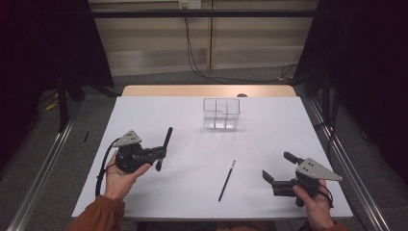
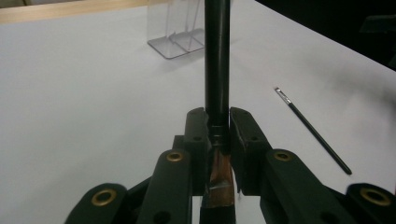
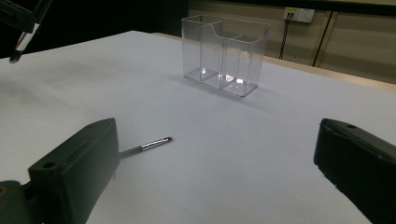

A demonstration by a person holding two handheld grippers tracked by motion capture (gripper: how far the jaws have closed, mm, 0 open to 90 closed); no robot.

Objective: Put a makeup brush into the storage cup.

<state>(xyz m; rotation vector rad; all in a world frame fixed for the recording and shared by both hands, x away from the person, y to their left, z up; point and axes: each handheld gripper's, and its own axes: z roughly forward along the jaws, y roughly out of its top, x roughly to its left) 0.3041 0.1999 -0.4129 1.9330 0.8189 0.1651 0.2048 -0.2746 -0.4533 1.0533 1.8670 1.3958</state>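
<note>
My left gripper (image 1: pixel 161 153) is held above the table's left side, shut on a thick black brush (image 1: pixel 167 138) whose handle points away toward the far edge. In the left gripper view the pads (image 2: pixel 243 133) clamp the brush (image 2: pixel 217 60) just above its copper-coloured band. A thin black brush (image 1: pixel 227 180) lies loose on the white table between the two hands, also seen as the thin brush (image 2: pixel 313 130) and, with its metal tip showing, the thin brush (image 3: pixel 147 146). My right gripper (image 1: pixel 279 168) rests open at the near right, nothing between its jaws (image 3: pixel 217 172).
A clear plastic organiser (image 1: pixel 221 114) with compartments stands upright at the table's far middle, also seen as the organiser (image 2: pixel 180 28) and the organiser (image 3: pixel 226 53). The white table (image 1: pixel 144 110) ends in a wooden strip at the back. Cables hang down the wall behind.
</note>
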